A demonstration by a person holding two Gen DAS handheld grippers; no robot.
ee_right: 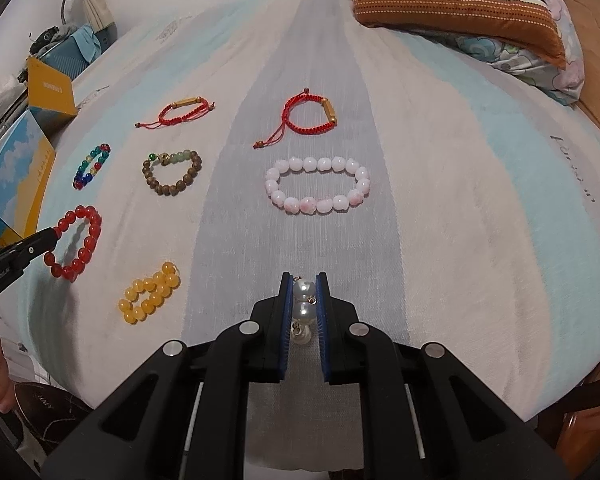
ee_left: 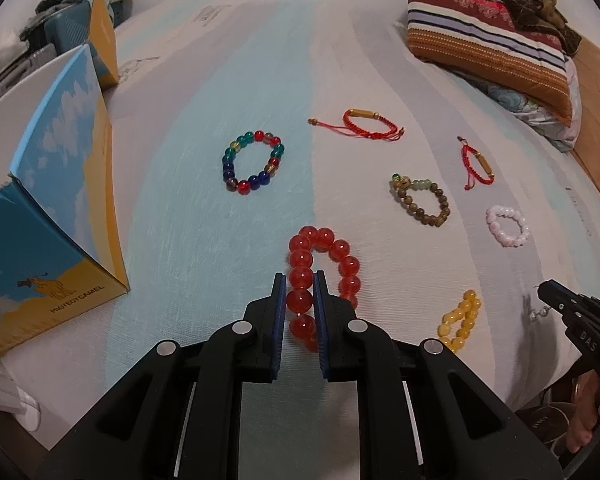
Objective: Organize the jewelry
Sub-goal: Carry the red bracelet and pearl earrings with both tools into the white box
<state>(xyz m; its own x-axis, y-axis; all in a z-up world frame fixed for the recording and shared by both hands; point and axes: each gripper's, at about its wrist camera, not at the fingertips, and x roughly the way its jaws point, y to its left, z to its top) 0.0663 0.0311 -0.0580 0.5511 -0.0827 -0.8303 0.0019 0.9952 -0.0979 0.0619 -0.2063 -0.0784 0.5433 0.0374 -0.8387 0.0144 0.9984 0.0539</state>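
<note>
Red glass-bead bracelet (ee_left: 320,276) pinched near its end by left gripper (ee_left: 300,292), blue pads clamped on one bead, rest of loop trailing on striped bedsheet (ee_left: 220,240) toward the near edge. Best lifted slowly so the loop hangs free, clear of yellow bead bracelet (ee_left: 460,320) just beside. Right gripper (ee_right: 304,296) squeezed on white pearl strand (ee_right: 303,304), near edge too; best kept apart.

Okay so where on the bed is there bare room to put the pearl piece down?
Free: the sheet right of the pink bracelet, and the stretch between it and the right gripper. Crowded: the left side, around the red bead bracelet, yellow bracelet and wooden bracelet.
</note>
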